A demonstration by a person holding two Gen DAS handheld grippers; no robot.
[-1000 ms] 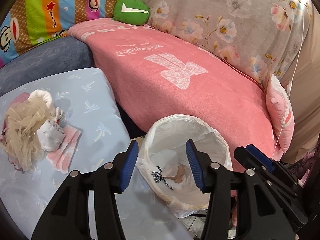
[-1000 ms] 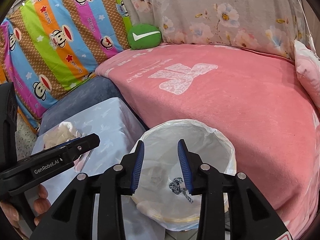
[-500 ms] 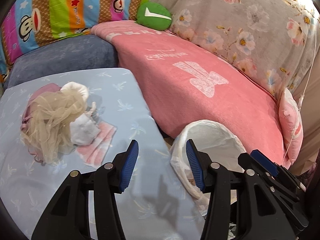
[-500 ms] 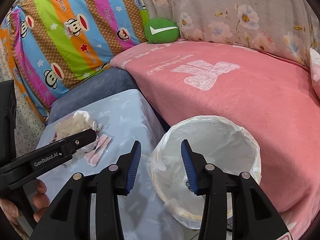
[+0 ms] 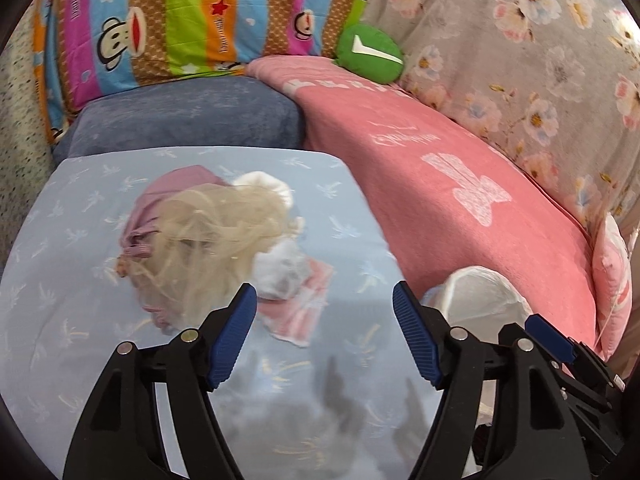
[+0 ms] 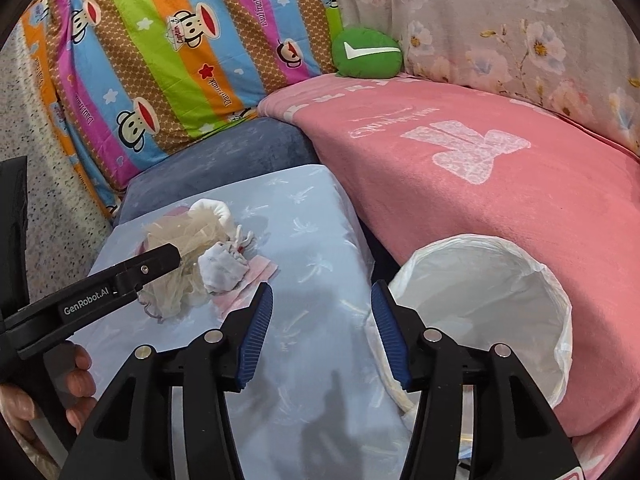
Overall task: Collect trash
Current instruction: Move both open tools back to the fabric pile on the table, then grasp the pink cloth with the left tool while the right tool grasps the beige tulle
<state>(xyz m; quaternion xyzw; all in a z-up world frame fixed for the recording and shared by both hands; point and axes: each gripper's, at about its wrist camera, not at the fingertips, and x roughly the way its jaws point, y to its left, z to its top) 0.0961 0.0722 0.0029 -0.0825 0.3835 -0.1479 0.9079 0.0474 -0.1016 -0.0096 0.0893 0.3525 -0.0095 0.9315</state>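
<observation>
A pile of trash lies on the light blue table (image 5: 80,340): a cream mesh tangle (image 5: 208,236) (image 6: 180,248), a crumpled white wad (image 5: 278,268) (image 6: 220,268), a pink tissue (image 5: 304,312) (image 6: 256,274) and a mauve cloth (image 5: 168,196). A white-lined trash bin (image 6: 500,280) (image 5: 480,300) stands right of the table. My left gripper (image 5: 322,334) is open and empty, just short of the pile. My right gripper (image 6: 320,332) is open and empty between the pile and the bin.
A pink blanket (image 6: 480,168) covers the sofa behind the bin. A blue-grey cushion (image 5: 180,116), a striped monkey-print pillow (image 6: 160,48) and a green cushion (image 6: 366,54) lie at the back. A pink pillow (image 5: 612,280) sits at the right.
Both grippers have swung left, away from over the bin toward the pile on the table. Both stayed open and empty.
</observation>
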